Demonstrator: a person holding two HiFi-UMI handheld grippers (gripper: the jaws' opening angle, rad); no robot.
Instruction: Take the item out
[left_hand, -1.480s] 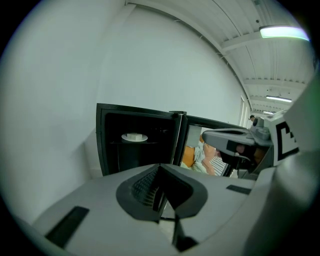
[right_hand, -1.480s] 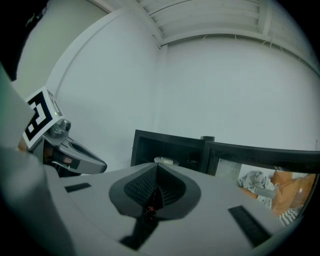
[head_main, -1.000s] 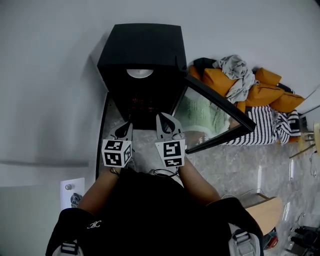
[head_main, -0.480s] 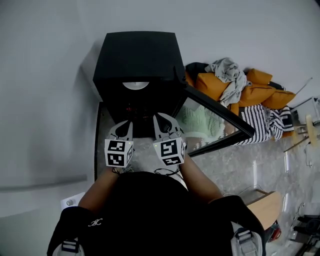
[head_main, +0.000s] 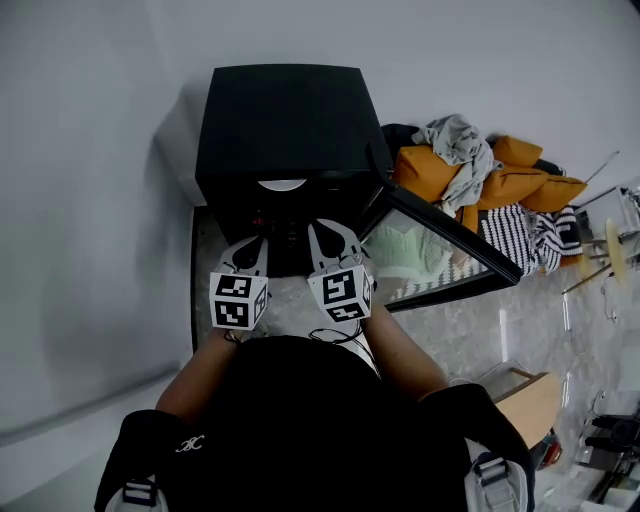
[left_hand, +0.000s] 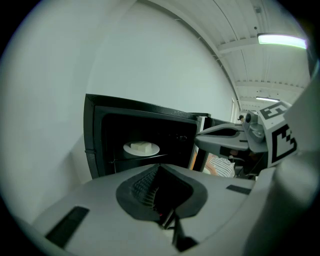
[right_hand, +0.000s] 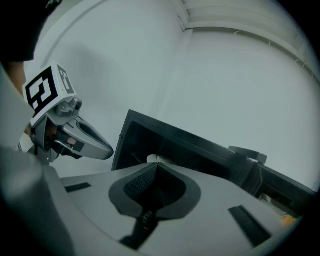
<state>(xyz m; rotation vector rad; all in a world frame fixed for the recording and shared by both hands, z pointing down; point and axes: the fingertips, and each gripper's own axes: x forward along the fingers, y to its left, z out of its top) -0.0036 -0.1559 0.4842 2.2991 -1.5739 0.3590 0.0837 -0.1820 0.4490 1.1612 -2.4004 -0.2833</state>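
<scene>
I held both grippers side by side just before the open mouth of the black microwave, which stood at 12 o'clock from me on the counter. My left gripper had its jaws pressed together with nothing between them, and my right gripper was closed the same way, also empty. The two were near each other but not touching, the right one at 3 o'clock from the left.

The item, a pale flat block, lay on a white plate inside the microwave's dark cavity, at 12 o'clock from my left gripper's tips and well apart from them. In the right gripper view only an edge of the plate showed above the closed jaws, toward 12 o'clock.

The microwave's door stood swung wide open toward 3 o'clock, with its glass reflecting pale green. Beyond it, at about 2 o'clock, lay orange cushions with a grey cloth on top and a striped fabric beside them.
</scene>
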